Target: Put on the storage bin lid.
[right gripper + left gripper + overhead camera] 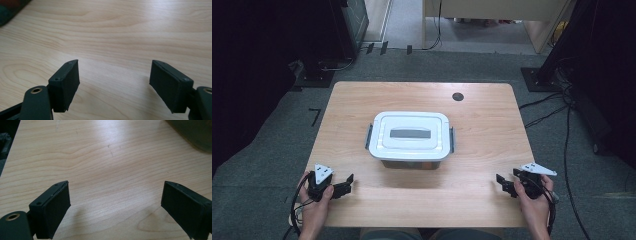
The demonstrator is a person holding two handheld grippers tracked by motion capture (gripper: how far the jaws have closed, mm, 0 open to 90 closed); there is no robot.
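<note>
Looking along my left gripper point(115, 202), I catch just a dark, blurred corner of the box point(197, 133), cut off at the top right edge; I cannot make out its detail there. From the right gripper point(115, 83) a dark smear sits at the top left corner, too blurred to name. From above, the box point(410, 137) stands at the middle of the surface point(482, 200), well apart from both grippers; its lid hides whatever is inside, and only a strip of the darker body shows below the lid's near edge.

One box: a rounded rectangular lid of pale, smooth plastic with a grey inset panel, and two dark clips, one at each short end. One surface: light wood with wavy grain and a small dark round hole point(457, 96) near the far right. Two grippers, black, each with a grey three-cornered plate: left point(343, 184) near the front left corner, right point(504, 184) near the front right. Four blocky matte pads in all. Both pairs of jaws are released, spread wide, with bare wood between them.
</note>
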